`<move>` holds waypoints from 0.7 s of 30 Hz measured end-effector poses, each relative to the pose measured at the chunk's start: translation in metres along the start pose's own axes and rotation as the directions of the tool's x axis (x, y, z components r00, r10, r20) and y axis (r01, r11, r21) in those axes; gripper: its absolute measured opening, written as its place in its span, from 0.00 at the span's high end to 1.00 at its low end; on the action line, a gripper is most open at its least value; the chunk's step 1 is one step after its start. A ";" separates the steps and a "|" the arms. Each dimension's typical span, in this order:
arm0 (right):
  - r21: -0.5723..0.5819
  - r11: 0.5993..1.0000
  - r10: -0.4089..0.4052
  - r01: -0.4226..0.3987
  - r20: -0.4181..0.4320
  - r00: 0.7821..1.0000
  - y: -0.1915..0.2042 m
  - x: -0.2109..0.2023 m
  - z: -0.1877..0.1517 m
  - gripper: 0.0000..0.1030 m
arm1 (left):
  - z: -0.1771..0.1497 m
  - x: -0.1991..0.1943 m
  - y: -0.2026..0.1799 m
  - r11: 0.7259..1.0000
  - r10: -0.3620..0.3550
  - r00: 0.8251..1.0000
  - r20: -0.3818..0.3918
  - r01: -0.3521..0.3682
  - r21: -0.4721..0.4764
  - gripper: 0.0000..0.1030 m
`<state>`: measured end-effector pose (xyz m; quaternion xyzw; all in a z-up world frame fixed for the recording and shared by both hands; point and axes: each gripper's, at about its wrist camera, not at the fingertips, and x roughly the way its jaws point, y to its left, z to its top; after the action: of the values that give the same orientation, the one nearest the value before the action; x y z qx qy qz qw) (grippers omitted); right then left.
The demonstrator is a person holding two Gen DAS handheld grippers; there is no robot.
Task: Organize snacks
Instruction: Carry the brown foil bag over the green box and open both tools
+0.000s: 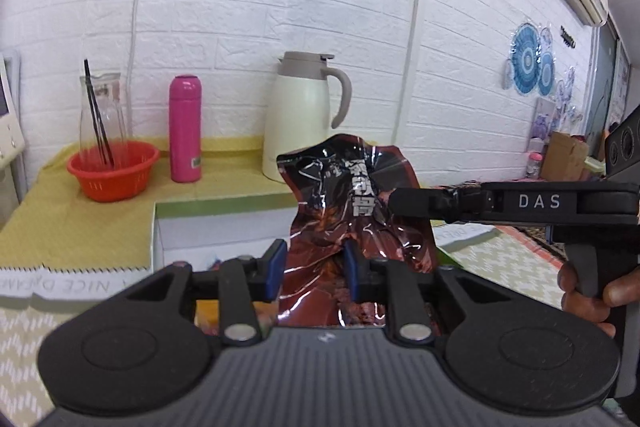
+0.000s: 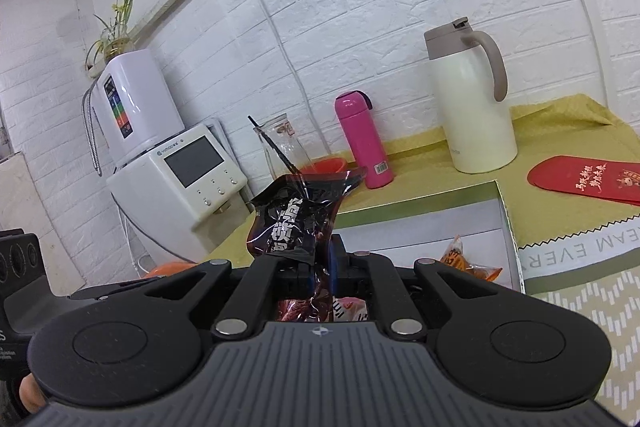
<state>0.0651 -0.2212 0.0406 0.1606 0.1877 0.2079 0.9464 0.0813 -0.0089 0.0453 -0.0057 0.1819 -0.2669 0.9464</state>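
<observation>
My left tongs [image 1: 312, 269] pinch the lower part of a dark snack bag [image 1: 352, 203], blue pads pressed into the crinkled foil. My right tongs [image 2: 320, 263] pinch the same bag from the side, jaws nearly together on it, so I hold it in the air between both hands, upright and crumpled. Just beyond and below sits the white box [image 2: 505, 223] on the worktop [image 1: 60, 211], open, with an orange packet [image 2: 460, 259] already lying inside. I judge the job partly done: one snack is boxed, this bag is not yet in, and it has to go down into the box. Farther back stand a red basket [image 1: 116, 167], a pink flask [image 1: 185, 131] and a cream jug [image 1: 298, 119] against the wall
</observation>
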 end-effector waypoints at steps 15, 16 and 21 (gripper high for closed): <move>0.116 0.992 -0.047 0.055 -0.074 0.996 -0.043 0.059 -0.003 0.87 | -0.009 0.071 0.026 0.998 0.038 0.997 -0.068 -0.041 -0.052 0.76; 0.121 0.991 -0.049 0.058 -0.077 0.996 -0.045 0.061 -0.004 0.87 | -0.009 0.073 0.027 0.998 0.038 0.997 -0.074 -0.042 -0.054 0.76; 0.137 0.988 -0.051 0.064 -0.097 0.994 -0.052 0.071 -0.005 0.87 | -0.012 0.082 0.031 0.997 0.045 0.995 -0.084 -0.050 -0.062 0.73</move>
<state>0.1397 -0.2324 -0.0043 0.2114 0.2504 0.1739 0.9286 0.1576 -0.0226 0.0027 -0.0204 0.2295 -0.2384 0.9434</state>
